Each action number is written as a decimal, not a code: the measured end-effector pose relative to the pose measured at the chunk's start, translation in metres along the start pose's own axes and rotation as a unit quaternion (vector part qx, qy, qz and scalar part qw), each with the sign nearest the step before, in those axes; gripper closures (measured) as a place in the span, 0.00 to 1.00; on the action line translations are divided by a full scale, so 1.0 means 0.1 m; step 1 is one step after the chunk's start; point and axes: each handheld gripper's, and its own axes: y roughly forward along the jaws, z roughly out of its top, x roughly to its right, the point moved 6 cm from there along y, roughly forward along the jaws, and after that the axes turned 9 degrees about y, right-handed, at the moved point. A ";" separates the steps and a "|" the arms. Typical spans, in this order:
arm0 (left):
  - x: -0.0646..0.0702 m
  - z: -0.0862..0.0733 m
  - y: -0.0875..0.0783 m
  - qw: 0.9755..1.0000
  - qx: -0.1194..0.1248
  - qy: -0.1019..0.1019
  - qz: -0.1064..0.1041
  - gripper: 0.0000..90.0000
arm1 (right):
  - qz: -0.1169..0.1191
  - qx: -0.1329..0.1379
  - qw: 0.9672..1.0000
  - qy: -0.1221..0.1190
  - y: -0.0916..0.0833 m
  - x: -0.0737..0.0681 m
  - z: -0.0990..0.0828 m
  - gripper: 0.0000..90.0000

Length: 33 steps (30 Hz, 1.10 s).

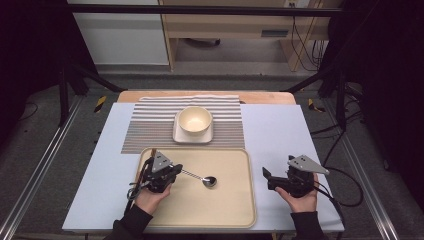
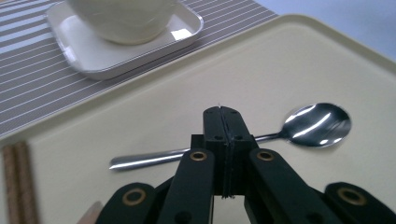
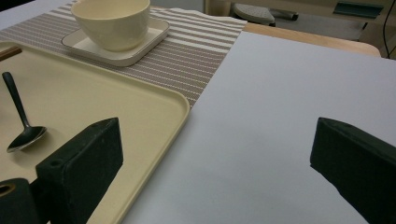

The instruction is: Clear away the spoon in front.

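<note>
A metal spoon [image 1: 209,181] lies on the cream tray [image 1: 235,210], bowl end to the right, handle running left. My left gripper [image 1: 179,171] sits over the handle end. In the left gripper view its jaws [image 2: 223,112] are pressed together; the spoon [image 2: 317,125] handle passes crosswise beneath them, not between the pads. My right gripper [image 1: 279,167] rests on the pale blue table cover right of the tray. Its jaws [image 3: 215,154] stand wide apart with nothing between them, and the spoon [image 3: 25,135] lies off to its left.
A cream bowl [image 1: 195,120] stands on a square plate [image 1: 180,136] on a striped mat [image 1: 145,125] behind the tray. The pale blue cover [image 1: 280,130] spreads right of the mat. Black frame bars run along both table sides.
</note>
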 end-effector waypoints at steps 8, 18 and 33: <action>0.18 0.12 0.29 1.000 -0.018 0.017 -0.012 1.00 | 0.000 -0.002 1.000 -0.001 0.01 0.00 0.00 0.03; 0.39 0.15 0.60 0.998 -0.046 0.023 -0.032 1.00 | 0.001 -0.004 1.000 0.000 0.01 0.00 -0.01 0.03; 0.43 0.05 0.62 0.995 -0.077 0.044 -0.047 1.00 | 0.000 0.000 1.000 0.001 0.00 0.00 0.00 0.03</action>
